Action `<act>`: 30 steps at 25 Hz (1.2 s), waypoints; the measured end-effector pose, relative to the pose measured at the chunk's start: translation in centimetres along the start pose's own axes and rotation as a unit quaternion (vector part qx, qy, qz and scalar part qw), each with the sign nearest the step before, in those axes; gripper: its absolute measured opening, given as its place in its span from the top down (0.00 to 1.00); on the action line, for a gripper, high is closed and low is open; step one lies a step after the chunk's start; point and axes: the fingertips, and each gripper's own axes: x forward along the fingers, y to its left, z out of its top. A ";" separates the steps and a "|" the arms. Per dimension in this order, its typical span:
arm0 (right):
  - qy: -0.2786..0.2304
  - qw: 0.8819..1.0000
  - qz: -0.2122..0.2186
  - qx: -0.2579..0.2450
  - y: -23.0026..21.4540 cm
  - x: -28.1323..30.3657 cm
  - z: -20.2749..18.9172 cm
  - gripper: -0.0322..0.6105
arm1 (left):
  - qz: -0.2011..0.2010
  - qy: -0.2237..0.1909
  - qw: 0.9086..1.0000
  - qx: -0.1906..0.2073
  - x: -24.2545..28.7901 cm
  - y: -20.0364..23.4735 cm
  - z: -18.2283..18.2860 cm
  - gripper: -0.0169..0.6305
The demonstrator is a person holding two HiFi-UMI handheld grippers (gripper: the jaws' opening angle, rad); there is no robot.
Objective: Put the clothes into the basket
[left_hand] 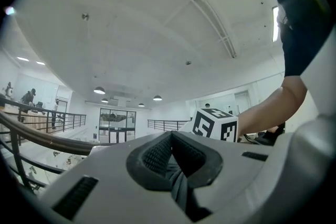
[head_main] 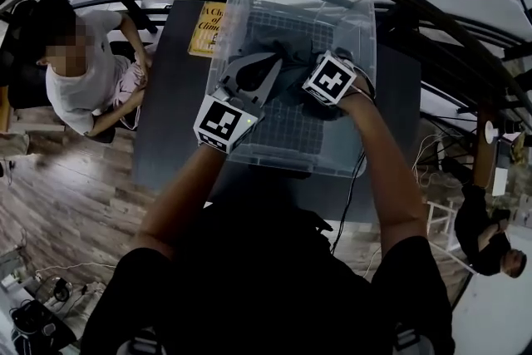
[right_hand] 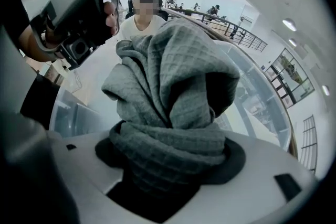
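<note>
1. Your cloth point(right_hand: 173, 86) is grey and soft, bumpy with little squares, and all bunched up.
2. The basket point(head_main: 366, 21) is a see-through plastic box on the dark desk point(head_main: 166, 112).
3. A yellow book point(head_main: 204, 29) lies near the desk's far edge, and its words are half hidden.
4. Your right gripper point(right_hand: 168, 165) squeezes a fat bunch of cloth. Your left gripper point(left_hand: 176, 165) pinches a thin fold. The cloth is inside the basket.
</note>
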 end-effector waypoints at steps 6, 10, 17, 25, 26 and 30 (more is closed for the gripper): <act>-0.007 1.000 0.013 0.010 0.2 3.9 -0.3 0.40 | -0.024 -0.021 0.999 -0.003 2.1 0.0 -1.1 0.97; -0.014 1.000 0.013 0.024 0.2 6.4 -1.0 0.39 | -0.034 -0.021 0.999 0.004 3.5 -0.1 -2.8 0.97; -0.020 0.998 0.009 0.065 0.0 10.3 -3.0 0.39 | -0.033 -0.001 0.999 -0.013 5.6 0.7 -6.1 0.97; -0.011 0.993 0.014 0.117 -0.1 14.0 -5.6 0.39 | -0.041 0.037 0.998 -0.007 7.8 0.9 -9.7 0.97; -0.012 0.992 0.012 0.124 -0.2 14.3 -5.8 0.39 | -0.043 0.041 0.998 -0.007 8.0 0.9 -10.1 0.97; -0.019 0.989 0.011 0.149 -0.3 15.5 -6.5 0.39 | -0.046 0.060 0.997 -0.007 8.6 0.8 -11.9 0.97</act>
